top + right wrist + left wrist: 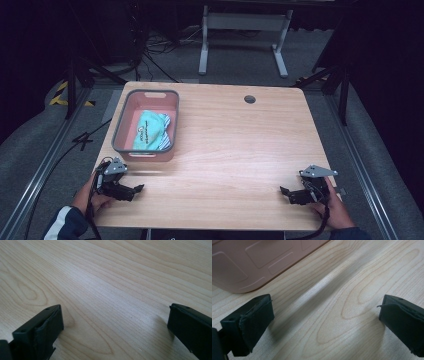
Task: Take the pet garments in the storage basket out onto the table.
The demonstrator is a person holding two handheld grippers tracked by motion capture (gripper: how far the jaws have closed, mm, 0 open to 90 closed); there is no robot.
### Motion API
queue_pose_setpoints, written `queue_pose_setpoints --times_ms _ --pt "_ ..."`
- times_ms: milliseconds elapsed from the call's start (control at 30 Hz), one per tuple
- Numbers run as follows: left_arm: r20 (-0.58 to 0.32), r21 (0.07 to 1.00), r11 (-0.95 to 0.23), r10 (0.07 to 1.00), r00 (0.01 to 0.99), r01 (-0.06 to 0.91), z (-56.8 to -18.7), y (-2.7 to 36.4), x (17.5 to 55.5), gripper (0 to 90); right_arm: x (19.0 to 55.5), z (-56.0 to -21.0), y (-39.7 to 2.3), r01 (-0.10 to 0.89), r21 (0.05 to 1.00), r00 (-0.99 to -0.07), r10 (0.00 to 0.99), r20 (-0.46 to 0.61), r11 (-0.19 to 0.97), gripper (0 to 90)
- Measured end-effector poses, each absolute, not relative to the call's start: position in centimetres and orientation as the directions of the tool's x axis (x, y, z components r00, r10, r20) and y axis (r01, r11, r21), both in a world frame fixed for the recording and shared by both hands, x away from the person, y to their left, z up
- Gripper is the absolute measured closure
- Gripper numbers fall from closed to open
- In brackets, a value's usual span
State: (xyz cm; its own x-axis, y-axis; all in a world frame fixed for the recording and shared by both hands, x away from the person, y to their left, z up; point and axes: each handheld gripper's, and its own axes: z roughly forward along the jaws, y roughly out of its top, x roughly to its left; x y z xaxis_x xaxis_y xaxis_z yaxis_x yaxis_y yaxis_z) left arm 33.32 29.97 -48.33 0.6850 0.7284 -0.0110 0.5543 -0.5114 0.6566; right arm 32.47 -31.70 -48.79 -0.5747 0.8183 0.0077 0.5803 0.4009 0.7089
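A pink basket (172, 125) with a grey rim stands at the back left of the wooden table (240, 140); a folded teal cloth (152, 131) lies inside it. My left gripper (136, 190) rests near the front left edge, just in front of the basket, with its jaws wide open over bare wood. The left gripper view has the basket's pink wall (249, 262) close ahead at upper left, and nothing sits between the fingers (254, 322). My right gripper (285, 192) rests near the front right edge, open over bare wood, with its fingers (42, 330) far apart.
A round cable hole (249, 99) sits at the table's back. Beyond the table are a white metal stand (245, 35) and cables on a grey floor. Dark rails run along both sides.
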Motion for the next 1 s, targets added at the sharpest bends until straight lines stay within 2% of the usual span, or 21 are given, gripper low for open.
queue_pose_setpoints --times_ms 467,633,767,900,967,1000 --pt "-0.013 0.661 -0.512 0.724 0.690 0.549 -48.3 30.3 32.9 0.2 32.6 -48.8 -31.7 0.577 0.710 -0.582 0.813 0.009 0.405 0.4" --pt "-0.006 0.665 -0.499 0.740 0.673 0.555 -48.2 30.1 32.3 5.7 32.6 -48.8 -31.7 0.576 0.710 -0.582 0.813 0.009 0.405 0.4" --pt "-0.009 0.632 -0.527 0.729 0.685 0.569 -47.8 30.0 32.6 5.6 32.6 -48.8 -31.7 0.576 0.710 -0.582 0.813 0.009 0.405 0.4" --pt "-0.006 0.625 -0.563 0.688 0.725 0.540 -47.5 29.9 32.5 9.9 32.6 -48.8 -31.7 0.577 0.710 -0.582 0.813 0.009 0.405 0.4" --pt "0.004 0.623 -0.576 0.679 0.734 0.529 -47.2 29.8 32.4 20.3 32.6 -48.8 -31.7 0.576 0.710 -0.582 0.813 0.009 0.405 0.4" --pt "0.004 0.623 -0.576 0.679 0.734 0.529 -47.2 29.8 32.4 21.0 32.6 -48.8 -31.7 0.576 0.710 -0.582 0.813 0.009 0.405 0.4"
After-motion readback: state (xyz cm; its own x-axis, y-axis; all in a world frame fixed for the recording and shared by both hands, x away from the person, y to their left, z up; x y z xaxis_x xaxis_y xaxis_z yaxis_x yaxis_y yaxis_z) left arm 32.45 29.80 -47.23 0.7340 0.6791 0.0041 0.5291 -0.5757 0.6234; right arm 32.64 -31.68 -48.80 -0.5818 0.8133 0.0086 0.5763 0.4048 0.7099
